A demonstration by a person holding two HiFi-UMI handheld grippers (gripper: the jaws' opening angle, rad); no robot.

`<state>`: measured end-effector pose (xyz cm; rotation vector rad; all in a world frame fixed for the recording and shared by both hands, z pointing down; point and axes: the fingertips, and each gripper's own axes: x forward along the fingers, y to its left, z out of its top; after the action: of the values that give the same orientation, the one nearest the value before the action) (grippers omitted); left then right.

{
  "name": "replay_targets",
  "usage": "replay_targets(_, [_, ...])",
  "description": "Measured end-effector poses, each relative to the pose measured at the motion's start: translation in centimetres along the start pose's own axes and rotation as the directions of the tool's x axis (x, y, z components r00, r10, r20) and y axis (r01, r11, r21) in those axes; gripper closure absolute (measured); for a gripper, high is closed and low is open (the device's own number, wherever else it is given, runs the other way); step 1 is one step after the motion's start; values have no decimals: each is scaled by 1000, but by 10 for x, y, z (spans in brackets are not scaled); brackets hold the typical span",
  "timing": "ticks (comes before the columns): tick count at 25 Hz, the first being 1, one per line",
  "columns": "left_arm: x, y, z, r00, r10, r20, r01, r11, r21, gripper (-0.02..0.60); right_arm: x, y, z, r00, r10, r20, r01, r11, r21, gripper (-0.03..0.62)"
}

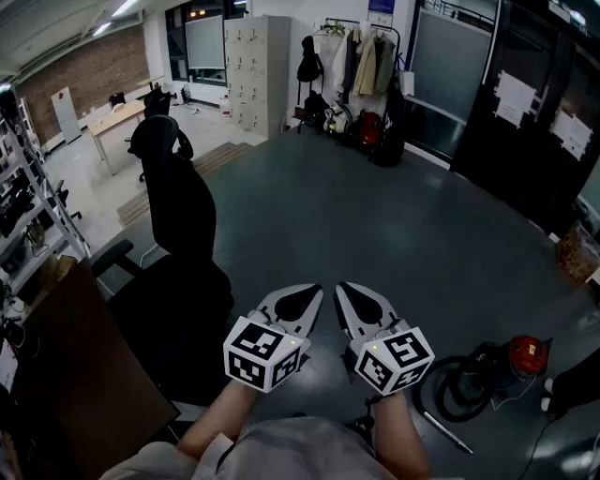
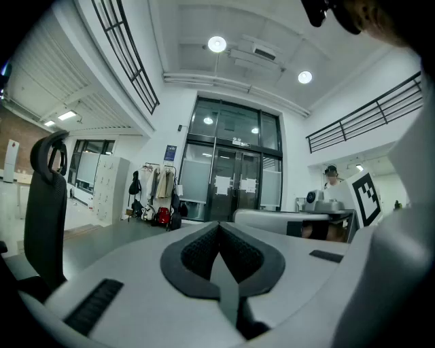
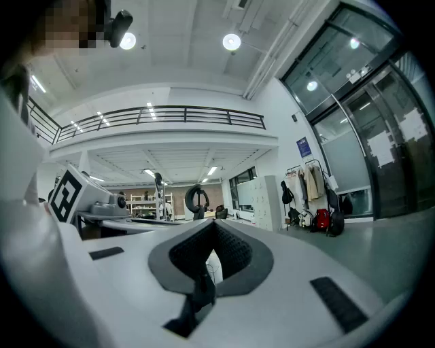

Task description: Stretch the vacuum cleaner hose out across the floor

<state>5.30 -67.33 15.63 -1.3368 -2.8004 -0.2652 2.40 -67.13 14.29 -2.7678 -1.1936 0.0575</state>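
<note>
A broad grey floor (image 1: pixel 375 216) lay open through the middle of a tall room.
An office chair (image 1: pixel 178 206) stood at its left edge, with lockers (image 1: pixel 255 70) and a coat rack (image 1: pixel 361 56) along the far edge. The black hose (image 1: pixel 448 386) lay coiled beside the red vacuum cleaner (image 1: pixel 527 356) near the right edge. The left gripper (image 1: pixel 311 294) and right gripper (image 1: pixel 347 292) were both closed and empty.

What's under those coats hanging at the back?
A red bag and darker bags sit on the floor beneath the coats; they hide the feet of the rack.
</note>
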Motion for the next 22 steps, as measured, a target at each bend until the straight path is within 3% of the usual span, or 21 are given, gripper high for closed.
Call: replay_targets(22, [12, -2, -11, 998, -61, -23, 61, 998, -13, 575, -1, -13, -13, 998, -50, -28, 51, 998, 31, 589])
